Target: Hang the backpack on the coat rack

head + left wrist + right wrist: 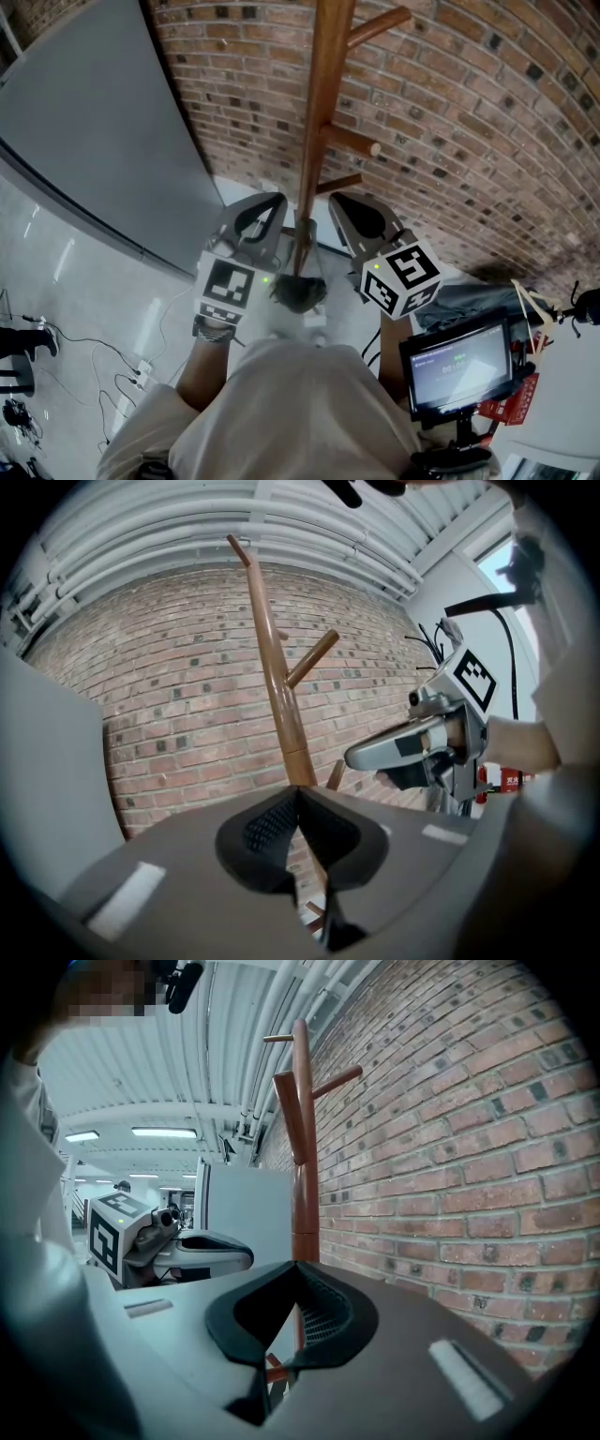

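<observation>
Brick wall (469, 141) dead ahead, and the wooden coat rack (323, 94) stands right up against it. The left hand-held gripper (269, 201) is clenched tight, gripping nothing. The right hand-held gripper (341, 200) is the same, jaws pressed together and empty. They flank the pole, close but apart.

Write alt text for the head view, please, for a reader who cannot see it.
The left gripper and right gripper, both shut and empty, point side by side at a wooden coat rack standing before a brick wall.
</observation>
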Tool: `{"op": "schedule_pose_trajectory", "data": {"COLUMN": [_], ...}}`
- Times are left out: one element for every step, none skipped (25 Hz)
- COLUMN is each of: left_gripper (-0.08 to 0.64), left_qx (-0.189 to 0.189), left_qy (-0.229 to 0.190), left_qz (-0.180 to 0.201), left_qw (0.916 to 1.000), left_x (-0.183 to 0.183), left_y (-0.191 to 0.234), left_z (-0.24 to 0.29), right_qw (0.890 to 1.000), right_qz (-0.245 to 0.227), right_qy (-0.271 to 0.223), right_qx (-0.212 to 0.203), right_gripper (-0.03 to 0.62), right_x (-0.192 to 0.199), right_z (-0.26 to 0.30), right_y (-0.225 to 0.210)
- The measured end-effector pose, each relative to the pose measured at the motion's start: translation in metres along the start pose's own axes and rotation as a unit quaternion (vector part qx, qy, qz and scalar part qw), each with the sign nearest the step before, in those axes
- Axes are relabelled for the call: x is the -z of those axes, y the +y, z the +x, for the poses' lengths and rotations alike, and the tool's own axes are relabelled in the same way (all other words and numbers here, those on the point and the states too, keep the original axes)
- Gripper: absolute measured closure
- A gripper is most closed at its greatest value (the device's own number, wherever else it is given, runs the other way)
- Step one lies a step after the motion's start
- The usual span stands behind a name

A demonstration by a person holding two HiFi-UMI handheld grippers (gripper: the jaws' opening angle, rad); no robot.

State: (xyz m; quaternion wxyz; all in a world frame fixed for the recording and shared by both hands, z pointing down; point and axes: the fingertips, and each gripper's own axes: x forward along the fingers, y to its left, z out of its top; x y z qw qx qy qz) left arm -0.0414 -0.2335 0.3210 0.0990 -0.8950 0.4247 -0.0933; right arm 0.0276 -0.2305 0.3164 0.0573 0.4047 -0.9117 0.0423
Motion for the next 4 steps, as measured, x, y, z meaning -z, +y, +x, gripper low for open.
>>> {"op": "schedule_pose_trajectory", "data": {"left_gripper": [0.56,0.56,0.56,0.56], "left_qx": [0.0,0.0,0.001,0.001], "left_qy": [0.0,0.001,0.001,0.001], "left_qz": [0.0,0.0,0.0,0.0], "left_qw": [1.0,1.0,1.0,1.0], "left_x": [0.0002,0.0004,0.0008,0.0011], "left_y": [-0.0001,-0.0002,-0.0003,-0.0004], "left_z": [-0.0002,-0.0003,-0.0005,-0.0007], "right_qw": [1.0,1.0,1.0,1.0], "right_qz": [-0.001,-0.001,-0.001,-0.002], "right_qy": [0.001,0.002,0.003,0.004], "right_qx": [0.0,0.001,0.001,0.002], "right_gripper": [0.592,0.592,0.592,0.593], "right_x": [0.0003,0.0007,0.0011,0.0015], "right_z": [0.0,-0.0001,-0.0001,-0.0002], "right_y": [0.0001,0.0002,0.0004,0.0005]}}
